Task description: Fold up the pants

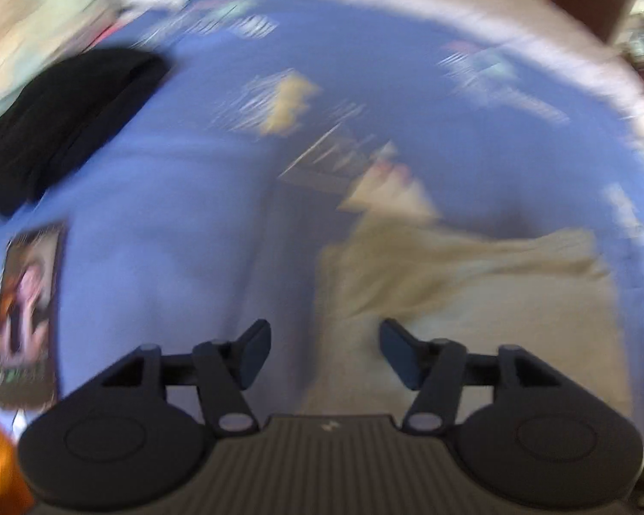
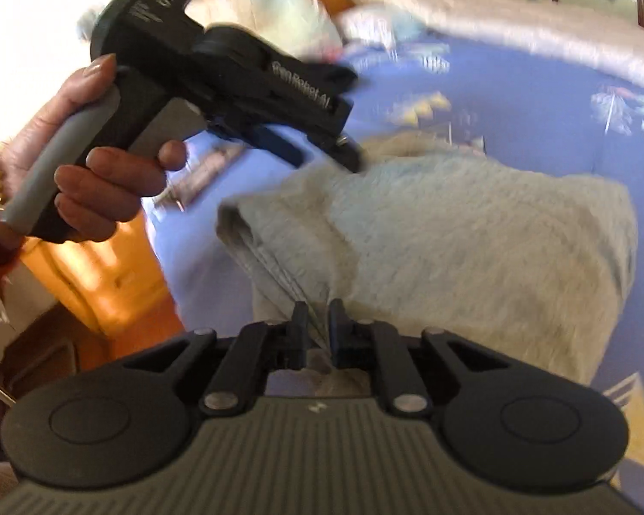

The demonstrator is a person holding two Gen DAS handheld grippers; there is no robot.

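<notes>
Fuzzy cream pants [image 2: 451,231] lie partly folded on a blue patterned bed sheet [image 2: 536,98]. My right gripper [image 2: 317,322] is shut on the pants' near edge, with the cloth pinched between its fingers. In the left wrist view the pants [image 1: 472,292] lie ahead and to the right. My left gripper [image 1: 324,352] is open and empty, hovering above the sheet at the pants' left edge. The left gripper also shows in the right wrist view [image 2: 322,150], held in a hand above the far left part of the pants.
A folded black garment [image 1: 64,120] lies at the far left of the bed. A phone [image 1: 28,313] with a lit screen lies near the left edge. A white blanket [image 1: 493,21] runs along the far side. An orange wooden floor [image 2: 116,283] shows beside the bed.
</notes>
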